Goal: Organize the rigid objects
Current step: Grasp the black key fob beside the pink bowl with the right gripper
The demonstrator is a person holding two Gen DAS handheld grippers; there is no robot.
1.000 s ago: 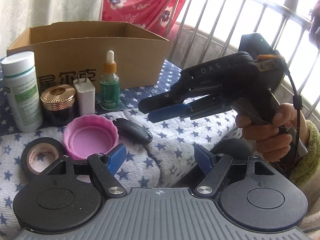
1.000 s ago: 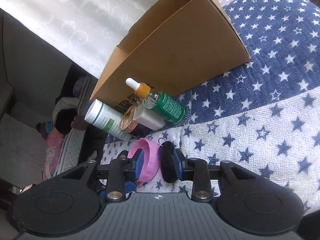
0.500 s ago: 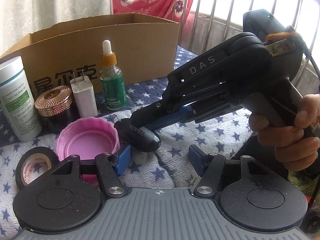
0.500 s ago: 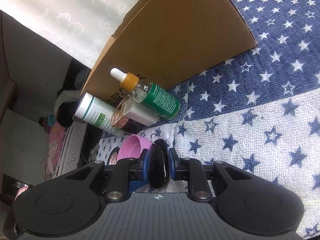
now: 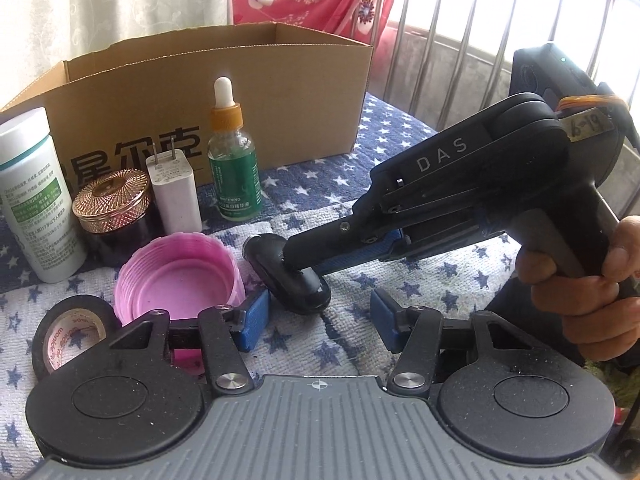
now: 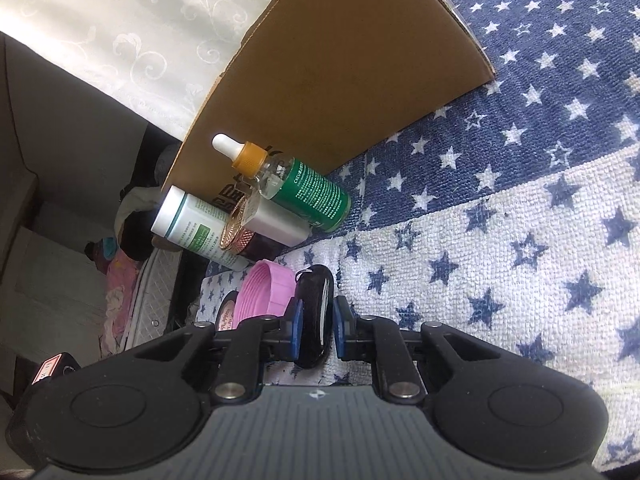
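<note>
A black key fob point(image 6: 314, 312) lies on the star-patterned cloth point(image 6: 500, 264) with my right gripper point(image 6: 316, 322) shut on it. In the left wrist view that right gripper point(image 5: 298, 266) reaches in from the right, held by a hand point(image 5: 580, 292), and pinches the key fob point(image 5: 276, 276). My left gripper point(image 5: 320, 318) sits just short of the fob. Its jaws are closing; the blue pads touch nothing, and only the fob's near end lies ahead of the gap. A pink cap point(image 5: 176, 280) lies open side up beside the left finger.
An open cardboard box point(image 5: 280, 92) stands behind. Before it stand a green dropper bottle point(image 5: 234, 168), a white charger point(image 5: 174, 196), a gold-lidded jar point(image 5: 114, 208) and a white bottle point(image 5: 34, 196). A black tape roll point(image 5: 66, 336) lies near left. Metal railing point(image 5: 480, 40) at right.
The right gripper came down onto the key fob and shut on it. My left gripper moved closer to the objects and its jaws narrowed.
</note>
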